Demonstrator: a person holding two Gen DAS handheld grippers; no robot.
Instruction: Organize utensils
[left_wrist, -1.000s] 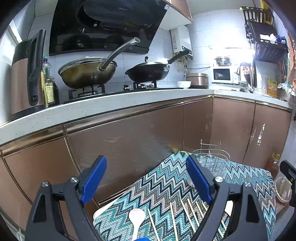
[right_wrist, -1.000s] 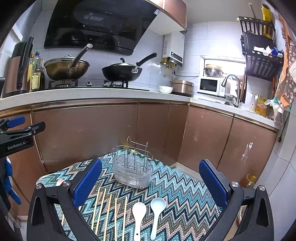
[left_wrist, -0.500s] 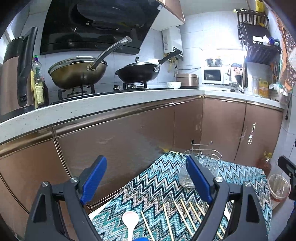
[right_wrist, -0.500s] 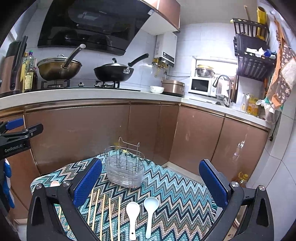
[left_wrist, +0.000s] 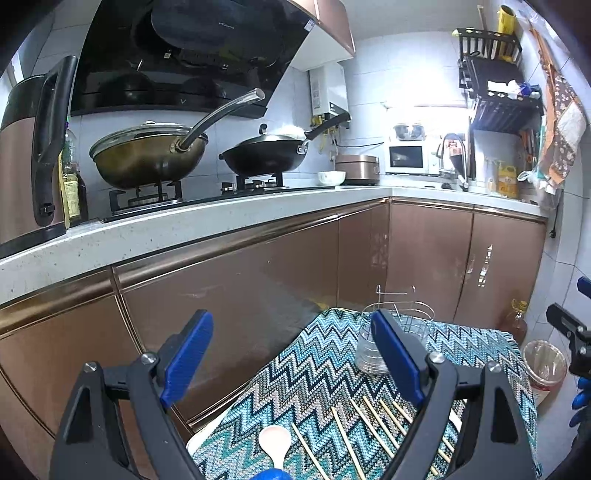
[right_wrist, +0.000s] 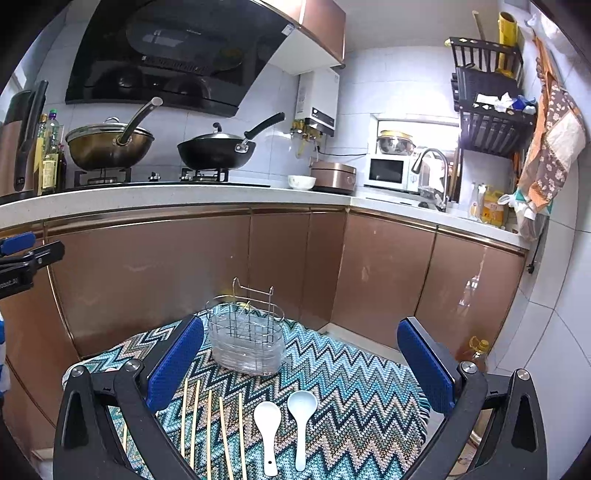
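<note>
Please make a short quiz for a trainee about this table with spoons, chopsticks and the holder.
1. True or false: the left tongs and the right tongs both hold nothing.
2. How many spoons lie side by side right of the chopsticks in the right wrist view?
3. The wire holder is: A) empty, B) full of spoons.

Key: 1 true; 2 two, the white spoon and the pale blue spoon; 3 A.
</note>
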